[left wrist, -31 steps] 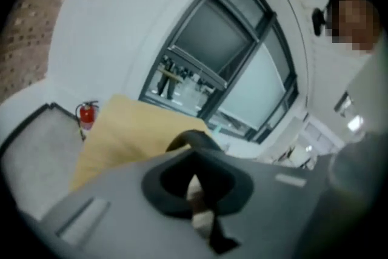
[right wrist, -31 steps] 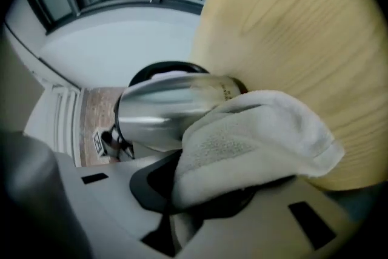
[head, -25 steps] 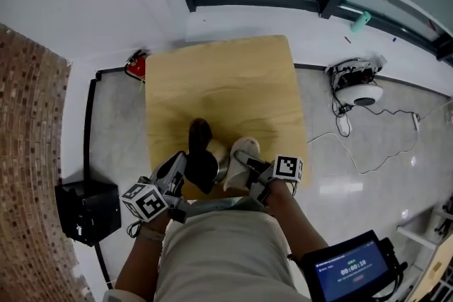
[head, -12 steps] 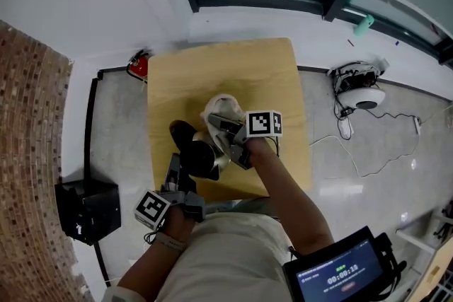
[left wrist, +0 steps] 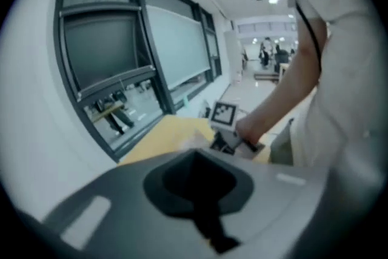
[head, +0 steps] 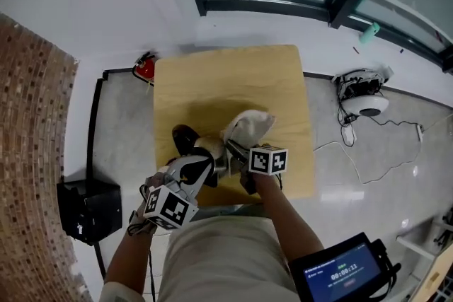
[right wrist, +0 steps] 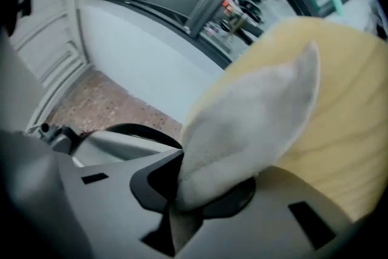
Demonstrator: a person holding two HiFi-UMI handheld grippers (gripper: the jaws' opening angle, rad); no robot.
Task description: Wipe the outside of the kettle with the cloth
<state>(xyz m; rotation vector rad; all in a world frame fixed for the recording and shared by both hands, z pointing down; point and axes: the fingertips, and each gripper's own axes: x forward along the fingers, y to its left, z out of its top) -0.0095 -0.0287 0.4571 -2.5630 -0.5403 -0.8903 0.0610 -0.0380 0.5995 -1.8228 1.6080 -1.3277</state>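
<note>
- Kettle [head: 202, 149] sits on the wooden table [head: 233, 78], near the table's lower edge and just left of frame centre in the head view; we see a dark top and a shiny body.
- Cloth [head: 248, 126], white and bunched, lies just right of the kettle, against its upper right side as far as we can tell; the right gripper [head: 233, 147] is clenched on it, and the fabric billows out from between the jaws in the right gripper view.
- Left gripper [head: 198, 165] overlaps the kettle's lower side; in the left gripper view its jaws are drawn together, with only a dark recess between them; we cannot tell whether they pinch the kettle.
- Black box [head: 88, 207] stands on the floor at lower left.
</note>
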